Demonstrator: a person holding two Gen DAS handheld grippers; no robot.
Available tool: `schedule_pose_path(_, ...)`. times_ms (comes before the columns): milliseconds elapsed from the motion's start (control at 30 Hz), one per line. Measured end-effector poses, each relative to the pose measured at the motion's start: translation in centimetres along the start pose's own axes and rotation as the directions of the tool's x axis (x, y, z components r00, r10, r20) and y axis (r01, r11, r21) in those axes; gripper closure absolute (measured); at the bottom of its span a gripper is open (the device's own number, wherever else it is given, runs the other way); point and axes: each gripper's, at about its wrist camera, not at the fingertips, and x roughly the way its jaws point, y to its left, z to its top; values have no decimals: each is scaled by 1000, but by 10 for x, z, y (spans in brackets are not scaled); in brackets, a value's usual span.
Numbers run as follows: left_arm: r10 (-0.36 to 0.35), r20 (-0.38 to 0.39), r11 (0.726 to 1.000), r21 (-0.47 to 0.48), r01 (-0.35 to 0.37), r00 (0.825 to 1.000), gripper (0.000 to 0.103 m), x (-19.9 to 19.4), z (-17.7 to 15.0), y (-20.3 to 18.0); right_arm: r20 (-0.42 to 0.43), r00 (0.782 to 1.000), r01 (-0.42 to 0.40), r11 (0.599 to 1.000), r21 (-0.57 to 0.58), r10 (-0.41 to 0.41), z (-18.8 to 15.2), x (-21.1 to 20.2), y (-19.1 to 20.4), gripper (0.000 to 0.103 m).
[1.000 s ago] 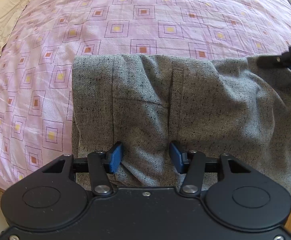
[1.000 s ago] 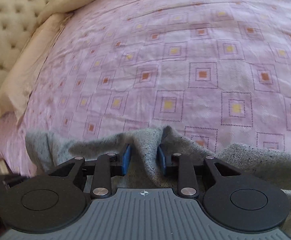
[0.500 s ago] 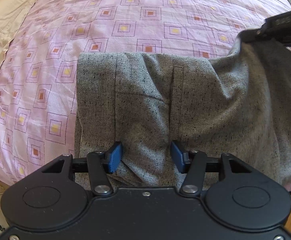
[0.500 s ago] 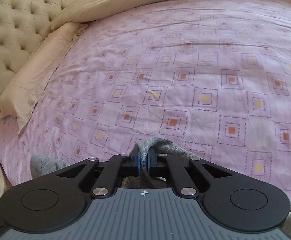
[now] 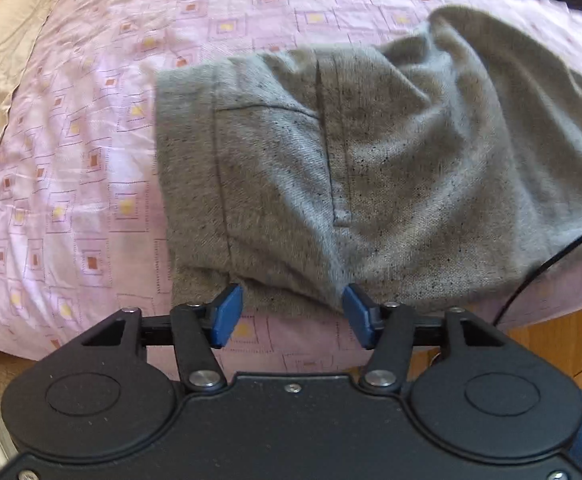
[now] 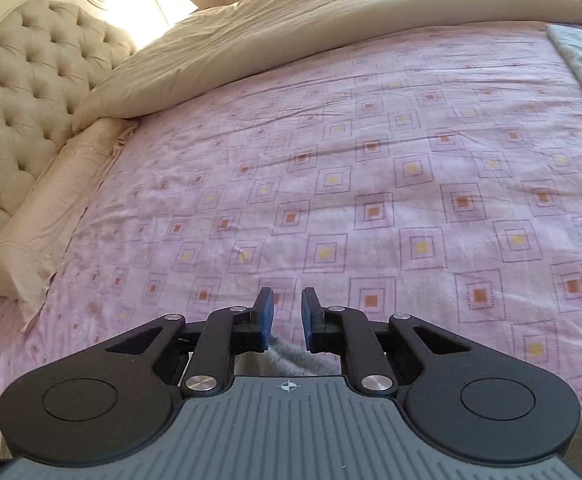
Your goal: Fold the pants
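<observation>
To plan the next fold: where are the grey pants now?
In the left wrist view, the grey pants lie crumpled on the pink bedsheet, just ahead of the open left tool.

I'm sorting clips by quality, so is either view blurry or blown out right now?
Left wrist view: motion blur smears the gray pants and the pink patterned bedsheet. Right wrist view: sharp, but glare washes out the corner above the tufted headboard.

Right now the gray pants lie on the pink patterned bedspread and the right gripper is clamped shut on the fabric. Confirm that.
Not quite. The right gripper is open, its jaws apart with no fabric between them, as the right wrist view shows. The gray pants do lie on the pink patterned bedspread.
</observation>
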Motion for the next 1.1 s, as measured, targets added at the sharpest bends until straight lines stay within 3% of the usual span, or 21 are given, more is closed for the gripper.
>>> schedule_pose_path(133,-2,108,995,-102,13,994,41,-26,22,30,-63,998,-35,996,-80,30,-31,-19,16,88)
schedule_pose_path(233,6,139,983,-185,20,990,37,-22,51,55,-113,993,-55,995,-85,46,-58,-27,28,88)
schedule_pose_path(367,-48,106,960,-271,75,993,38,3,84,85,-154,987,-58,995,-76,46,-87,-40,40,88)
schedule_pose_path(533,-106,49,959,-258,115,993,37,29,93,84,-163,985,-69,995,-69,57,-102,-53,50,88)
schedule_pose_path(567,-117,34,958,-258,122,993,42,32,93,81,-166,984,-70,995,-68,58,-104,-55,51,88)
schedule_pose_path(600,-132,28,956,-261,135,991,57,33,92,79,-170,984,-72,995,-67,60,-106,-56,52,88)
schedule_pose_path(633,-127,25,954,-270,129,992,66,30,90,75,-172,983,-73,995,-67,60,-107,-56,52,88)
schedule_pose_path(667,-112,32,953,-278,117,993,88,24,88,72,-172,983,-73,995,-69,60,-108,-56,54,88)
schedule_pose_path(700,-103,42,950,-291,111,994,92,15,83,69,-173,983,-74,995,-68,62,-109,-56,54,88)
schedule_pose_path(800,-15,83,923,-382,46,996,92,-13,61,79,-176,983,-73,995,-65,60,-111,-53,56,88)
schedule_pose_path(867,40,40,884,-468,-17,998,94,-10,47,100,-173,984,-66,995,-74,52,-112,-52,58,88)
schedule_pose_path(933,3,11,850,-526,3,1000,92,7,40,119,-173,983,-68,995,-70,55,-112,-50,58,88)
schedule_pose_path(1000,30,-10,860,-509,-31,999,96,12,45,118,-175,983,-69,994,-80,54,-112,-47,60,88)
schedule_pose_path(1100,82,1,897,-436,-73,997,84,4,57,104,-193,980,-75,988,-132,48,-114,-44,67,88)
